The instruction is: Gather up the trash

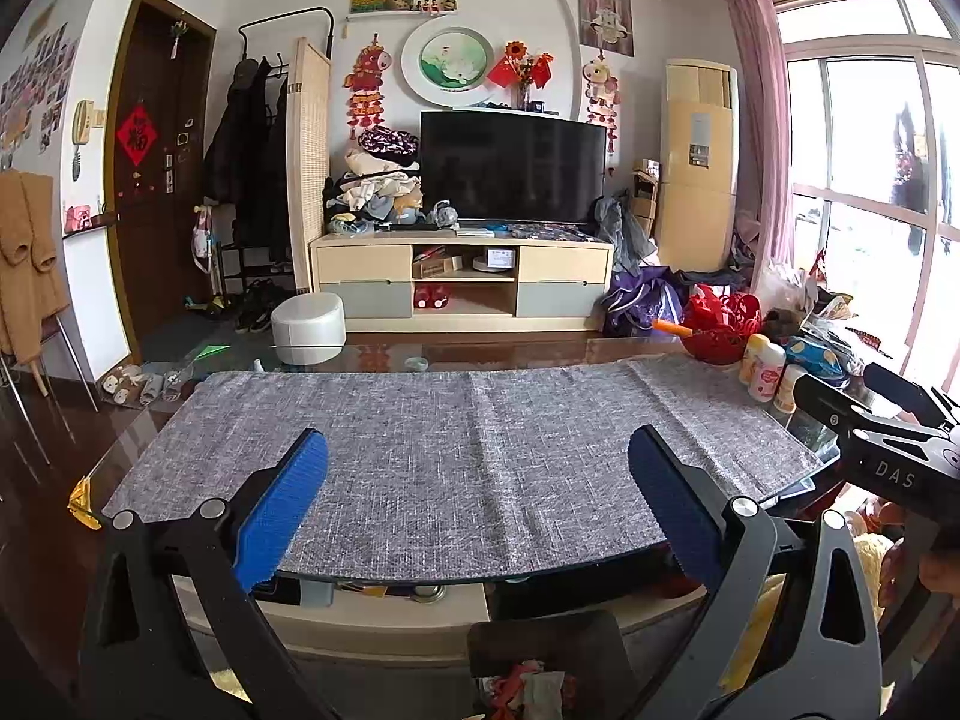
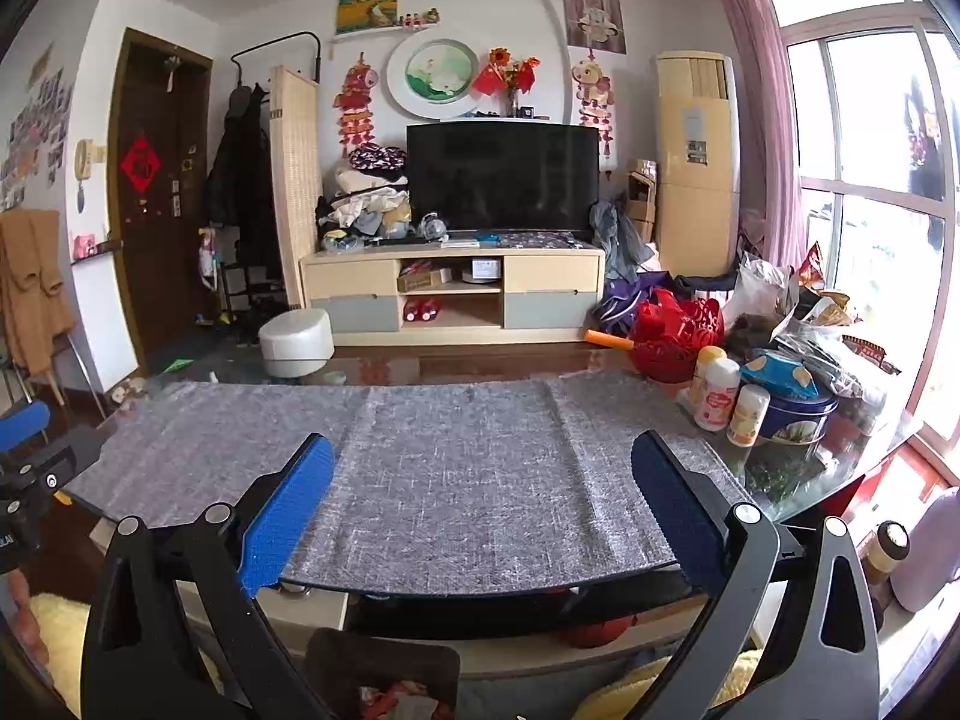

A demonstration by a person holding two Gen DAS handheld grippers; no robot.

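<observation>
My left gripper is open above the near edge of a grey cloth mat on a glass table, nothing between its blue pads. My right gripper is open too, over the same grey mat, and empty. Below the table's front edge stands a dark bin with crumpled red and white trash inside; the right wrist view shows that bin and its trash too. The right gripper's black body shows at the right of the left wrist view, the left gripper's at the left of the right wrist view.
At the table's right end stand three small bottles, a blue tin, a red basket and heaped bags. Beyond the table are a white stool, a TV cabinet and a window at right.
</observation>
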